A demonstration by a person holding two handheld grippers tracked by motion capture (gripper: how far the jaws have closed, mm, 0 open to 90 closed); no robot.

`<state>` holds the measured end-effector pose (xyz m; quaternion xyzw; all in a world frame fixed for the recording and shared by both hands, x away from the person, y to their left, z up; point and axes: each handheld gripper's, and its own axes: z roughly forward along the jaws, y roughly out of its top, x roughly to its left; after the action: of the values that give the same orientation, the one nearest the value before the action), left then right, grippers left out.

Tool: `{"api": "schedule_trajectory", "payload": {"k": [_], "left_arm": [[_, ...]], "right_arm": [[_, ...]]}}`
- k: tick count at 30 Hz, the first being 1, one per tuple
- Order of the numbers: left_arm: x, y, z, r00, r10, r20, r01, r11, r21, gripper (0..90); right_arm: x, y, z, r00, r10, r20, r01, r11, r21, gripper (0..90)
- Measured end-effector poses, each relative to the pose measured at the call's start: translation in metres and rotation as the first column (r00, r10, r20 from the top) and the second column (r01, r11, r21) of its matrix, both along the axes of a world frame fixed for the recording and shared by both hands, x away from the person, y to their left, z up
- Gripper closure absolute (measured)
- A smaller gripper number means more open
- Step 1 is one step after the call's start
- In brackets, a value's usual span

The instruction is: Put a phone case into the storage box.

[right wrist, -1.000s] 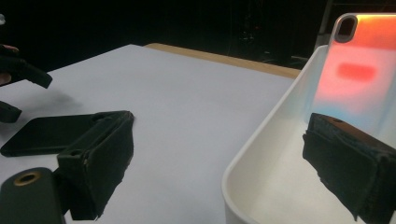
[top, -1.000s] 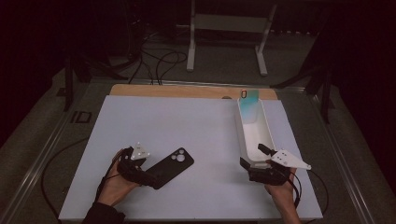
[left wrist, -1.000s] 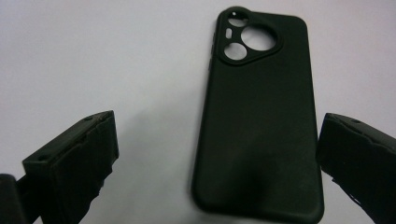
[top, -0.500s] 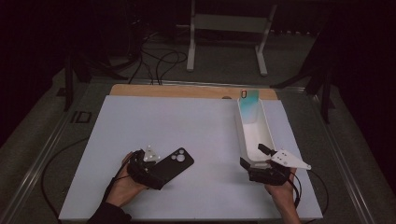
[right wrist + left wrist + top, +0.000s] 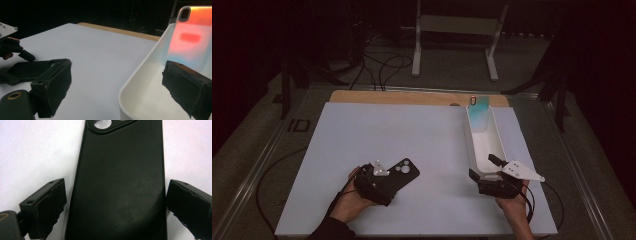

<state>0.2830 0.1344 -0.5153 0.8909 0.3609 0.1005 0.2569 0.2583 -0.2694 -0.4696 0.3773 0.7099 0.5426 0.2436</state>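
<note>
Case (image 5: 120, 187) lower left, flat | light, bendy, slick; grip long edges | left gripper (image 5: 115, 207) wide astride | right gripper (image 5: 130, 90) wide over tray (image 5: 140, 82) rim

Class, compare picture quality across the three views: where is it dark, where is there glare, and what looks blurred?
High view: dark surroundings, evenly lit white table. Left gripper view: sheen on the black phone case, its near end soft. Right gripper view: the shiny phone case in the white tray glows orange and hazy; background black.

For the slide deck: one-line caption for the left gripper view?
Open left gripper straddling a black phone case lying flat on the white table.
</note>
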Motion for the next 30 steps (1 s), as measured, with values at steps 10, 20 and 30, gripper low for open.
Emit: {"api": "schedule_trajectory", "payload": {"k": [10,20,30], "left_arm": [[0.0015,-0.0007,0.0038,0.9995,-0.013,-0.029,0.014,0.9996,0.024,11.8],[0.003,-0.0002,0.0054,0.9993,-0.003,-0.037,0.004,0.9997,0.022,15.5],[0.005,0.0042,0.007,0.9992,0.027,-0.028,-0.028,0.9996,-0.002,17.3]], "right_arm": [[-0.0001,0.0013,-0.0004,1.0,0.0,0.001,0.0,1.0,-0.003,8.8],[0.0003,0.0023,-0.0005,1.0,0.001,0.001,-0.001,1.0,-0.003,8.8],[0.0006,0.0017,0.0002,1.0,-0.001,-0.001,0.001,1.0,0.0,8.8]]}}
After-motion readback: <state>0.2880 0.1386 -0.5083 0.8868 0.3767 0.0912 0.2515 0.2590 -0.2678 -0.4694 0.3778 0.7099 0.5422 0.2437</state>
